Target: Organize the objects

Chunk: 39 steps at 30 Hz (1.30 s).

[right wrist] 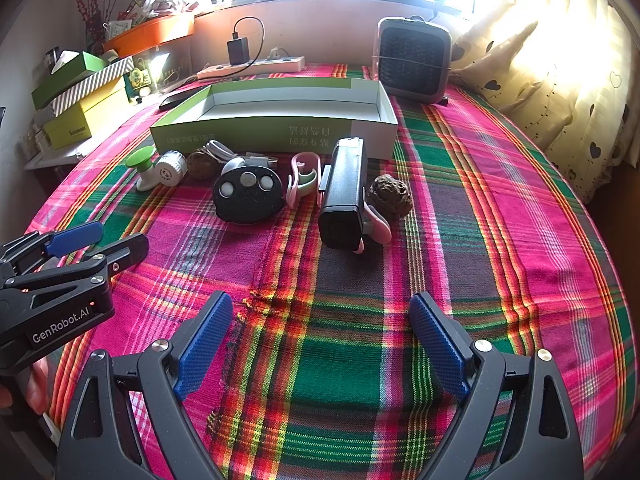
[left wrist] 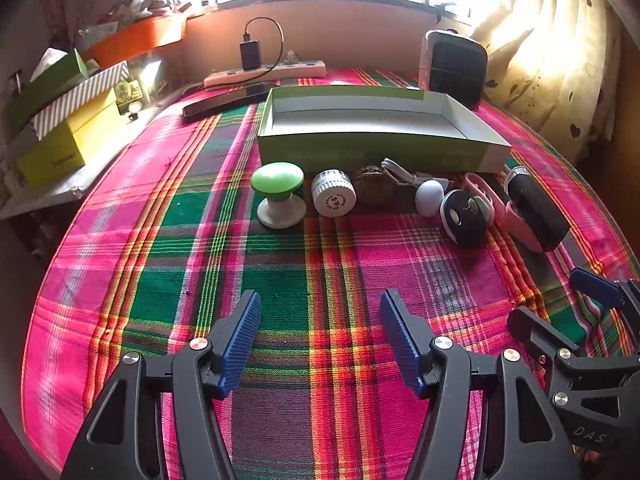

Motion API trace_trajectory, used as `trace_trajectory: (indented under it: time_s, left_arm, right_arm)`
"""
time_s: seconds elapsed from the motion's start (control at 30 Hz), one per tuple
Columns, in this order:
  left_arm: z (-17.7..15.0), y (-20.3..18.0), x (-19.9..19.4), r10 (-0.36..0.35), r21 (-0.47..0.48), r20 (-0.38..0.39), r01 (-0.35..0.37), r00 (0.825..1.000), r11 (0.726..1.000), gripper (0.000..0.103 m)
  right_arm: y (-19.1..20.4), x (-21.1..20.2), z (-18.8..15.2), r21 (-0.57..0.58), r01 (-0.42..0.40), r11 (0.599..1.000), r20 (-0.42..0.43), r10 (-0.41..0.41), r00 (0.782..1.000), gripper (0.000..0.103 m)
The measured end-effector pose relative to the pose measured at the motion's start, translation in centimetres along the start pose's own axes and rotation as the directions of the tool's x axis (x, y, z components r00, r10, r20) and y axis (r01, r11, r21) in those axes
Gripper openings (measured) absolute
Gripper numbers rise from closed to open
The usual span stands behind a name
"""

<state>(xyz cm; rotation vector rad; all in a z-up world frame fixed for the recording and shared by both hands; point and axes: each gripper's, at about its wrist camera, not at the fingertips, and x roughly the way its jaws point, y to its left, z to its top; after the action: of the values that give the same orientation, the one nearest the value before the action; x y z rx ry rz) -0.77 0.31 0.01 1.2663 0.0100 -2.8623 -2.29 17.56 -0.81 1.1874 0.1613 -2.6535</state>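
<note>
Plaid cloth (right wrist: 460,208) is covering the whole work surface. Green box (right wrist: 280,130) is sitting open at the back w/ nothing inside that I can see. Objs are lying in a row just in front of it: black device (right wrist: 344,188), round black gadget (right wrist: 248,192), green-capped knob (left wrist: 278,194), white ribbed cap (left wrist: 334,194), pink clips (right wrist: 304,178), two walnuts (right wrist: 389,191). Left gripper (left wrist: 320,340) and right gripper (right wrist: 320,344) are both hovering wide open, holding nothing, well short of the row. Probably best starting w/ the big device, gripping across its narrow sides, then lifting clear over the box wall.
</note>
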Motion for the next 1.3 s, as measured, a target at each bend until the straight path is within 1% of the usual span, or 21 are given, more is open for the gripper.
trace_trajectory:
  time_s: [0.37, 0.63, 0.8, 0.93, 1.0, 1.13, 1.23, 1.3]
  left_arm:
    - [0.0, -0.2, 0.2, -0.006, 0.011, -0.014, 0.006, 1.000, 1.000, 0.061]
    - [0.5, -0.1, 0.2, -0.024, 0.028, -0.036, 0.025, 0.999, 0.999, 0.061]
    - [1.3, 0.9, 0.3, -0.054, -0.003, -0.041, 0.054, 0.998, 0.999, 0.061]
    - [2.4, 2.0, 0.5, -0.085, -0.041, -0.039, 0.084, 0.996, 0.996, 0.061]
    - [3.0, 2.3, 0.7, -0.101, -0.053, -0.043, 0.099, 0.994, 0.994, 0.061]
    - [4.2, 2.7, 1.2, -0.111, -0.049, -0.043, 0.109, 0.993, 0.993, 0.061]
    - [4.6, 2.9, 1.5, -0.111, -0.052, -0.042, 0.109, 0.993, 0.993, 0.061]
    - [4.9, 3.0, 1.8, -0.110, -0.052, -0.048, 0.108, 0.993, 0.993, 0.061]
  right_arm:
    - [-0.1, -0.1, -0.1, 0.001, -0.008, 1.000, 0.001, 0.008, 1.000, 0.090]
    - [-0.2, -0.7, 0.4, -0.003, -0.017, 1.000, 0.045, 0.017, 0.999, 0.089]
    - [-0.6, -1.6, 1.5, -0.001, -0.013, 1.000, 0.094, 0.013, 0.995, 0.089]
    - [-0.8, -1.7, 2.6, -0.005, 0.006, 1.000, 0.109, -0.005, 0.994, 0.089]
    - [-0.9, -1.6, 3.1, -0.012, 0.016, 1.000, 0.117, -0.014, 0.993, 0.086]
    - [-1.2, -1.0, 3.9, -0.014, 0.029, 0.999, 0.124, -0.027, 0.992, 0.081]
    - [-1.4, -0.3, 4.4, -0.016, 0.035, 0.999, 0.109, -0.033, 0.993, 0.077]
    - [-1.3, 0.1, 4.6, -0.016, 0.034, 0.999, 0.101, -0.032, 0.994, 0.072]
